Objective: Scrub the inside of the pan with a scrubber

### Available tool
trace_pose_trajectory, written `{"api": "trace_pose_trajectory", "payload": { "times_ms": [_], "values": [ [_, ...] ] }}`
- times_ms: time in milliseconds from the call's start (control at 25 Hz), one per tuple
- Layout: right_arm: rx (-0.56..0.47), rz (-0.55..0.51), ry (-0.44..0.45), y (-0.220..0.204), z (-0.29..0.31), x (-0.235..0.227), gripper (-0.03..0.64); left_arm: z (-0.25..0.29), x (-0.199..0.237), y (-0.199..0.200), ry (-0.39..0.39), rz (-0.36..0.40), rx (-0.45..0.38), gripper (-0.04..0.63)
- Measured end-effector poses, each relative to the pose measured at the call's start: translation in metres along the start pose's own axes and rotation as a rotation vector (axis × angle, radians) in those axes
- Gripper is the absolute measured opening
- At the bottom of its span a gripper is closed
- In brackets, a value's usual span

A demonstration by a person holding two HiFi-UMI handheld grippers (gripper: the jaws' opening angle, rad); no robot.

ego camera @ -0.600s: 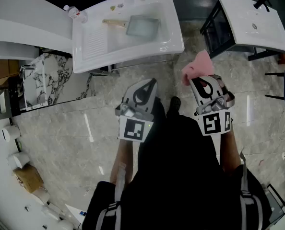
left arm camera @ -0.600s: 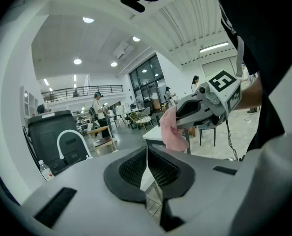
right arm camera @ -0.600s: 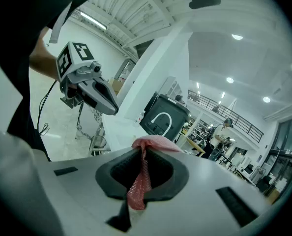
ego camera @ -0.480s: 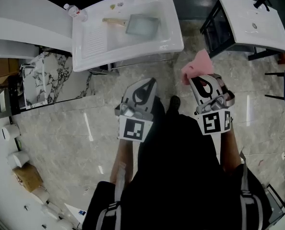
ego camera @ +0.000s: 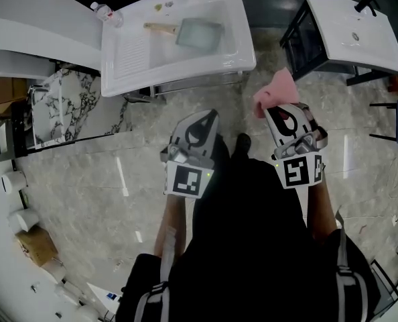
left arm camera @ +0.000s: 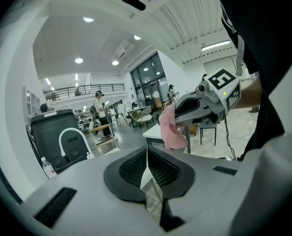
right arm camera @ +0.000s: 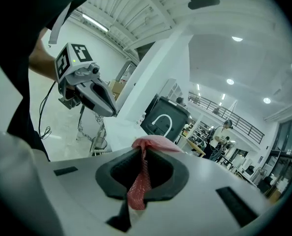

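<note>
A square grey pan [ego camera: 199, 33] with a wooden handle [ego camera: 160, 29] lies in the white sink [ego camera: 242, 45] at the top of the head view, well beyond both grippers. My right gripper [ego camera: 273, 109] is shut on a pink mesh scrubber [ego camera: 276, 92]; in the right gripper view the scrubber [right arm camera: 140, 181] is pinched between the dark pads. My left gripper [ego camera: 211, 113] is shut with nothing in it, and its pads [left arm camera: 131, 168] meet along a thin line. Both are held side by side above the floor, in front of the person's dark clothing.
A second white basin [ego camera: 353, 29] on a black stand is at the upper right. A marble slab [ego camera: 72, 109] leans left of the sink. A water bottle [ego camera: 105, 13] stands on the sink's corner. Paper rolls [ego camera: 15, 183] lie along the left wall.
Both grippers keep their places and their grip. The sink sits slightly higher in the head view.
</note>
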State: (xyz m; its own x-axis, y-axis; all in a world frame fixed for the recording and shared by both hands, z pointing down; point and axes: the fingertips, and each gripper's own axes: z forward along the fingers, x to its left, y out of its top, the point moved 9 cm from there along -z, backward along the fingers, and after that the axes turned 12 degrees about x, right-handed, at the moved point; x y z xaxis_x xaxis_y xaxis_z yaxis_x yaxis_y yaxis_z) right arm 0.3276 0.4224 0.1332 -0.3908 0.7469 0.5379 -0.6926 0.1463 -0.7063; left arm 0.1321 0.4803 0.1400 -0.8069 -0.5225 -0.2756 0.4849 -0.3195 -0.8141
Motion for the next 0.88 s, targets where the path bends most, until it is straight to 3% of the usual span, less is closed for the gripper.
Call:
{"api": "trace_pose_trajectory", "payload": {
  "times_ms": [320,520,880],
  "values": [
    [0.015,-0.013,0.018,-0.002,0.019,0.002,0.040,0.005,0.003,-0.012,0.005,-0.041,0.016,0.035],
    [0.046,0.010,0.012,0.001,0.049,0.000,0.040,0.028,0.027,-0.035,-0.039,-0.064,0.032,0.035],
    [0.116,0.005,0.035,0.022,0.145,-0.048,0.040,0.110,0.124,-0.047,-0.094,-0.061,0.067,0.035]
  ]
}}
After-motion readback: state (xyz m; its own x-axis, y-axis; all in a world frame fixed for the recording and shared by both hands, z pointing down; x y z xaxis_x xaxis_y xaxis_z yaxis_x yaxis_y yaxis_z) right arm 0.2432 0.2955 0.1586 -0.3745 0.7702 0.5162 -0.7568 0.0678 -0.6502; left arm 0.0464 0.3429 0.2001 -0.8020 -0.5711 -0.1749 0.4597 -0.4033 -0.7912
